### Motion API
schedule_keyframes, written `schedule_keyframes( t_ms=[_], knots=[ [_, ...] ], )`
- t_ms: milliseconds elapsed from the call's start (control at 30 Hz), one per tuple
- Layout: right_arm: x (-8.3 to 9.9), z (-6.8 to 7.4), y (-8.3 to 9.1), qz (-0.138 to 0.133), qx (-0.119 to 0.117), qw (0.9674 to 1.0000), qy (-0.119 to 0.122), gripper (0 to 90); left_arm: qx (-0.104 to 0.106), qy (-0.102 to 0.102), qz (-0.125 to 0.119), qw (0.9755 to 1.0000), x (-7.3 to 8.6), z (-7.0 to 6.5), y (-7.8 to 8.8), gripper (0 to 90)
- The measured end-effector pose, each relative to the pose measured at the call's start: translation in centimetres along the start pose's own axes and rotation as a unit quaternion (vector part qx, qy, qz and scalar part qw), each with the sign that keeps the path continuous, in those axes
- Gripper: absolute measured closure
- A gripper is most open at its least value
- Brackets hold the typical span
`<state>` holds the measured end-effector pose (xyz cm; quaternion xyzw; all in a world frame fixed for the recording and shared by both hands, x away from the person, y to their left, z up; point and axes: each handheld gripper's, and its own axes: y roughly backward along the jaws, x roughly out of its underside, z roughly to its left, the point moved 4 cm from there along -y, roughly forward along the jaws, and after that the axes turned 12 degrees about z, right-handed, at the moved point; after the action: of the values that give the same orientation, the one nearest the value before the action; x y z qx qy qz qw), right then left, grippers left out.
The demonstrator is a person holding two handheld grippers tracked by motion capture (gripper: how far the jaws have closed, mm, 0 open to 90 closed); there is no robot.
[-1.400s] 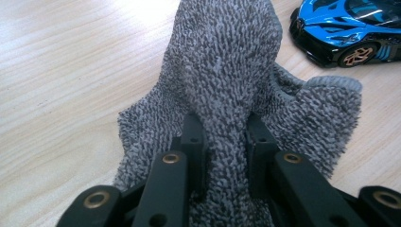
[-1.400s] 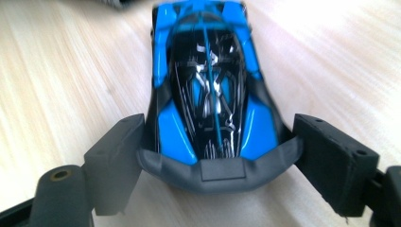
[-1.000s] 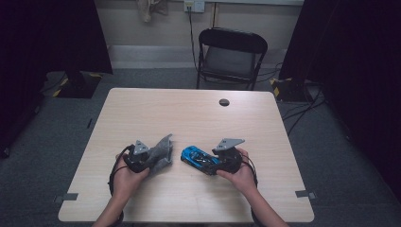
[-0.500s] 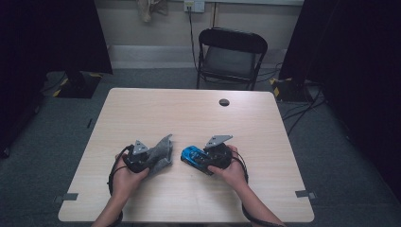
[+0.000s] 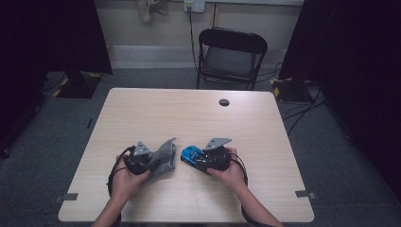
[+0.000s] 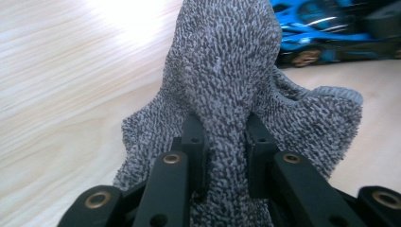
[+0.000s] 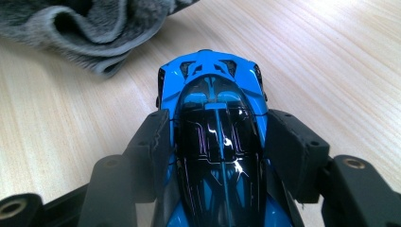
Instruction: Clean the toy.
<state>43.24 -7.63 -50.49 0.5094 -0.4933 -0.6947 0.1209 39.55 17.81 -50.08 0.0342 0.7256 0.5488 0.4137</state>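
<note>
Table (image 5: 189, 113): one car (image 5: 191, 154), one cloth (image 5: 163, 156)

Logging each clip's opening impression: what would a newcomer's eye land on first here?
The bright blue toy car, near the table's front edge, clamped between the right gripper's fingers. Just left of it, the left gripper pinches a fold of grey cloth, bunched up off the wood.

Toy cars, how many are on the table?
1. The blue toy car sits near the table's front middle, between the right gripper's fingers, beside the grey cloth.
</note>
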Motion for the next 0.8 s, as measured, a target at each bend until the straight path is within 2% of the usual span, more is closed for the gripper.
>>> schedule_keyframes(
  t_ms=[167,367,433,500,533,567,667,733,800],
  knots=[
    [0.1,0.1,0.1,0.001,0.001,1.0,-0.001,42.2,0.032,-0.011,-0.011,0.9994,-0.3,-1.4,0.9,74.9],
    [0.2,0.0,0.1,-0.002,-0.002,1.0,-0.005,42.2,0.051,-0.034,0.002,0.9981,0.7,-2.4,0.7,74.6],
    [0.2,0.0,0.1,-0.002,-0.001,1.0,-0.005,42.2,0.053,-0.033,0.003,0.998,1.0,-2.5,0.5,73.6],
    [0.2,0.0,0.1,-0.002,0.0,1.0,-0.005,42.2,0.053,-0.036,0.003,0.9979,1.1,-2.4,0.4,68.2],
    [0.2,0.0,0.1,-0.004,0.001,1.0,-0.004,42.1,0.048,-0.027,-0.008,0.9984,1.0,-2.4,0.2,62.9],
    [0.3,0.0,0.1,-0.004,0.001,1.0,-0.003,42.1,0.043,-0.031,-0.008,0.9986,0.9,-2.3,0.2,58.4],
    [0.3,0.0,0.1,-0.005,0.001,1.0,-0.002,42.1,0.051,-0.031,-0.027,0.9979,0.4,-2.5,0.0,46.1],
    [0.3,0.0,0.1,-0.004,0.001,1.0,-0.002,42.1,0.045,-0.034,-0.024,0.9981,0.2,-2.5,-0.4,43.7],
    [0.3,0.1,0.1,-0.004,0.002,1.0,-0.001,42.1,0.049,-0.034,-0.021,0.998,0.3,-2.6,-0.7,46.5]
  ],
)
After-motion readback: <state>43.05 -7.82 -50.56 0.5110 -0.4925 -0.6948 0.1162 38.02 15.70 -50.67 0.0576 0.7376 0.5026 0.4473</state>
